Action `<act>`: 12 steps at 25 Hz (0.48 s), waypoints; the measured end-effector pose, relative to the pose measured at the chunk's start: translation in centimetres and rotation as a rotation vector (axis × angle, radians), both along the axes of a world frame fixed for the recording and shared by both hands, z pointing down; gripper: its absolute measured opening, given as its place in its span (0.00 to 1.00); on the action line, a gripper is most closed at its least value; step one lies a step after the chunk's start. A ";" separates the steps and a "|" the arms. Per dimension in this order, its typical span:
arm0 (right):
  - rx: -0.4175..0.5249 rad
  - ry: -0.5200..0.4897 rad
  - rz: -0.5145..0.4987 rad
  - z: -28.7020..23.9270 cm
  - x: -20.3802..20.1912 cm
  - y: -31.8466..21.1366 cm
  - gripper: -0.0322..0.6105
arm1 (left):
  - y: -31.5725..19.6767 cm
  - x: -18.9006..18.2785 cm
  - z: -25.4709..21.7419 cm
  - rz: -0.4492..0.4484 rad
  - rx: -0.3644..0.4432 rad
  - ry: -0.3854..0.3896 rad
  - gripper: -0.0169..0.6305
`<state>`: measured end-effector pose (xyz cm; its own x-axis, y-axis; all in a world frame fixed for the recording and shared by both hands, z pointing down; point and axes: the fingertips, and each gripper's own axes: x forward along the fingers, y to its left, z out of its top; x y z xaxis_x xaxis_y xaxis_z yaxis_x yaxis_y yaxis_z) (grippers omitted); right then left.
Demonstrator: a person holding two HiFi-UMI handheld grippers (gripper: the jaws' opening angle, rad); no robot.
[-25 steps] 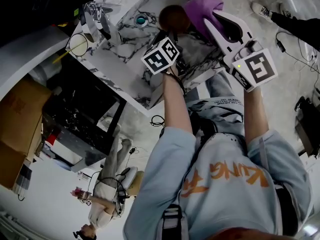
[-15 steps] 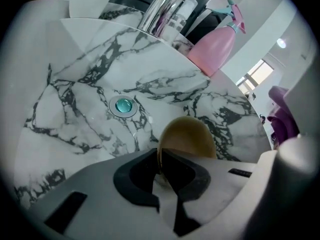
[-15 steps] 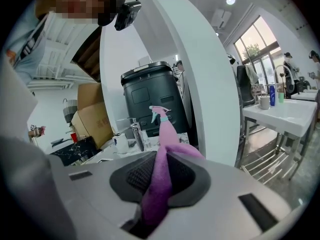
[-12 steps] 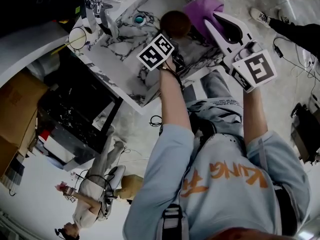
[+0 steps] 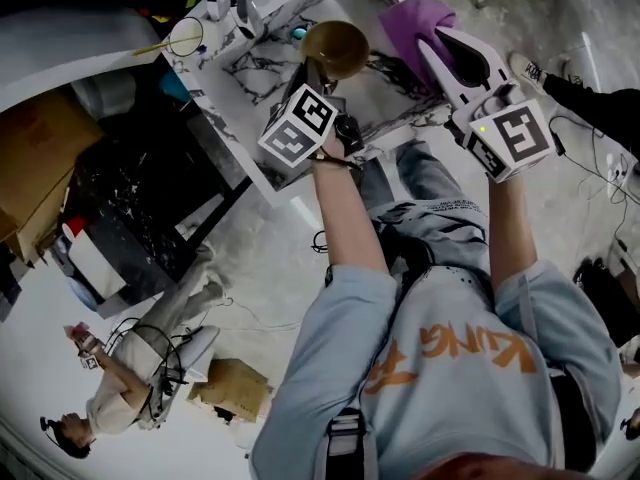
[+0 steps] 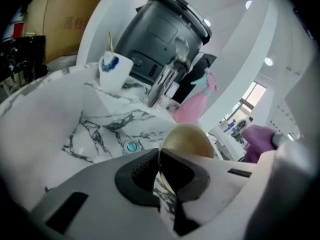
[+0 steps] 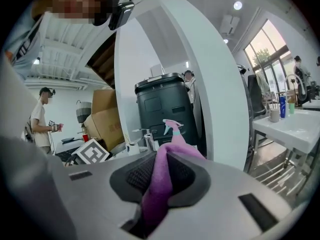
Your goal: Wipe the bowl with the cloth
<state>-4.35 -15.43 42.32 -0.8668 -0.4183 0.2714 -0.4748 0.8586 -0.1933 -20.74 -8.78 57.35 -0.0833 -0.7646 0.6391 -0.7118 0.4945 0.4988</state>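
Note:
A golden-brown bowl (image 5: 335, 48) hangs tilted over the marble sink (image 5: 262, 68), and my left gripper (image 5: 318, 72) is shut on its rim. In the left gripper view, the bowl's thin edge (image 6: 186, 140) stands between the two dark pads of the left gripper (image 6: 160, 171). To the right, my right gripper (image 5: 440, 40) is shut on a purple cloth (image 5: 408, 20), close beside the bowl but apart from it. In the right gripper view, a fold of cloth (image 7: 172, 146) is pinched in the right gripper (image 7: 159, 184) and hangs down.
A chrome faucet (image 6: 162, 81), a white cup (image 6: 114, 69) with a stick in it, and a pink spray bottle (image 6: 192, 109) stand on the sink's rim. A drain plug (image 6: 131, 146) sits in the basin. A dark bin (image 6: 165, 34) is behind. Bystanders stand nearby.
My left gripper has closed on the bowl's rim and raised the bowl, which now tilts so its pale inside shows. The right gripper still holds the cloth in much the same place.

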 end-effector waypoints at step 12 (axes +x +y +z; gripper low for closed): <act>0.131 -0.126 -0.227 -7.8 -4.9 2.7 0.17 | 6.7 -3.2 -12.0 -0.171 0.332 -0.093 0.08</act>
<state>-9.21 -12.69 34.57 -0.9658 -0.2341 0.1118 -0.2469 0.9617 -0.1190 -23.90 -2.04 45.34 -0.2734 -0.8989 0.3423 -0.6831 0.4320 0.5889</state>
